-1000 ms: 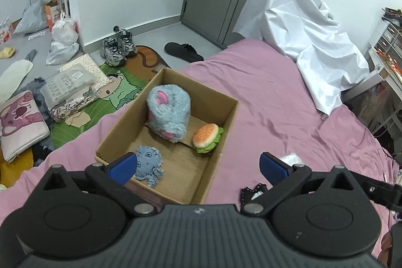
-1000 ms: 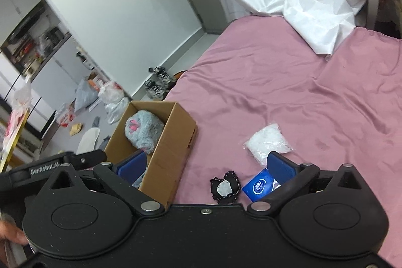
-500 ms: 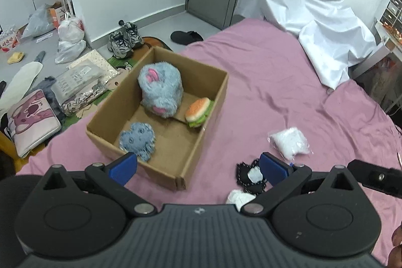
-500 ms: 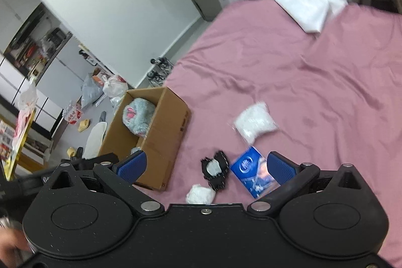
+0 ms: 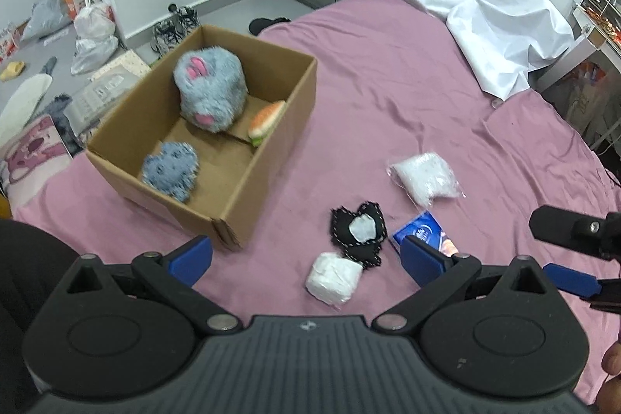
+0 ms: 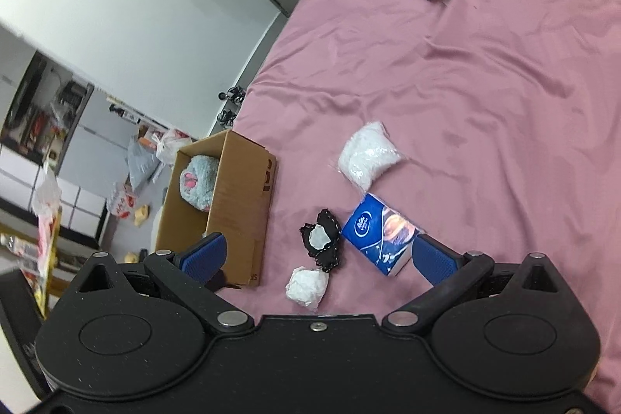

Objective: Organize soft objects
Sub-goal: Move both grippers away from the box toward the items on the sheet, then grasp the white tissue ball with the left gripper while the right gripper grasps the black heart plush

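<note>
Left wrist view: the left gripper [image 5: 304, 255], wide open and empty, has pulled back; the cardboard box [image 5: 271, 142] sits upper left, now revealing a white bundle [image 5: 333, 277] at lower centre.

Right wrist view: the right gripper [image 6: 316, 257], also agape and empty, has risen; the black pouch [image 6: 321, 242] and tissue pack [image 6: 378, 233] lie mid-frame, likely next.

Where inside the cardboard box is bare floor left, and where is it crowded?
Inside the brown cardboard box, bare floor lies between the small blue plush and the near right wall. The far end is crowded by the big grey furry plush and burger toy.

Three plush toys [image 5: 209, 90] in cardboard box [image 5: 268, 150]; four soft items [image 5: 359, 233] loose on pink bedsheet [image 5: 388, 72] beside it.
</note>
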{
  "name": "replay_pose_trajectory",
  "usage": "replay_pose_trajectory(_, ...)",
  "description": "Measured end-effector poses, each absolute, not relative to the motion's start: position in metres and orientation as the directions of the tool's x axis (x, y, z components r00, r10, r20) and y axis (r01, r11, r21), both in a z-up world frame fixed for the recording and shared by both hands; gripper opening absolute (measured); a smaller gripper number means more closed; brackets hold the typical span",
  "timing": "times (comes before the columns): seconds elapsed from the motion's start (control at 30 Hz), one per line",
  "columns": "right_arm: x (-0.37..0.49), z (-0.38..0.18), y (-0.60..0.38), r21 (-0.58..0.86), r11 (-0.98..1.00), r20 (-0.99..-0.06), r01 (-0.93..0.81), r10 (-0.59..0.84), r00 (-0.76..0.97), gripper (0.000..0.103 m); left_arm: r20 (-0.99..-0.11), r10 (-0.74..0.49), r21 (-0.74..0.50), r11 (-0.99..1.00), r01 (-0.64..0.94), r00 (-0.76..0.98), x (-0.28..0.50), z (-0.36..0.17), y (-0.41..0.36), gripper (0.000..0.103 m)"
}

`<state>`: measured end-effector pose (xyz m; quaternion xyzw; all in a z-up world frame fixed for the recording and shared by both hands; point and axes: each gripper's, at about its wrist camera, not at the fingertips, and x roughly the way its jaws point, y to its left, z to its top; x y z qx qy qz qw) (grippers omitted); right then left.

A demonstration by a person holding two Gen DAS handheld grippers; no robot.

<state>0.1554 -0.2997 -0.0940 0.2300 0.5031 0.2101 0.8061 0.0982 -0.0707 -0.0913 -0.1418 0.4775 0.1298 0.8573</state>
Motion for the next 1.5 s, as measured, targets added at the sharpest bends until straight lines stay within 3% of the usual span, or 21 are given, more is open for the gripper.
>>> replay_pose_trajectory(0.27,0.156,-0.111,-0.310,0.654,0.756,-0.699,0.027,0.591,0.403,0.101,-0.869,0.031,-0.171,0.918,-0.357,0.495,0.104,-0.112,-0.078,0.097)
replay_pose_trajectory(0.57,0.158,-0.129,-0.301,0.645,0.762,-0.723,0.061,0.582,0.373,0.083,-0.888,-0.011,-0.202,0.907,-0.368,0.459,0.110,-0.141,-0.079,0.072)
replay_pose_trajectory(0.83,0.165,-0.145,-0.290,0.619,0.782,-0.758,0.074,0.569,0.320,0.075,-0.901,-0.032,-0.220,0.893,-0.392,0.434,0.116,-0.166,-0.075,0.068)
replay_pose_trajectory(0.97,0.168,-0.150,-0.279,0.608,0.791,-0.769,0.069,0.565,0.300,0.069,-0.903,-0.066,-0.261,0.870,-0.418,0.425,0.120,-0.178,-0.072,0.057)
replay_pose_trajectory(1.13,0.172,-0.154,-0.263,0.586,0.809,-0.787,0.055,0.551,0.276,0.066,-0.902,-0.086,-0.276,0.869,-0.410,0.424,0.126,-0.188,-0.073,0.054)
replay_pose_trajectory(1.3,0.181,-0.161,-0.251,0.570,0.819,-0.803,0.063,0.539,0.254,0.059,-0.898,-0.112,-0.305,0.854,-0.421,0.424,0.130,-0.198,-0.069,0.041)
replay_pose_trajectory(1.5,0.189,-0.172,-0.241,0.566,0.821,-0.812,0.075,0.540,0.223,0.047,-0.892,-0.113,-0.322,0.840,-0.437,0.438,0.128,-0.194,-0.059,0.040)
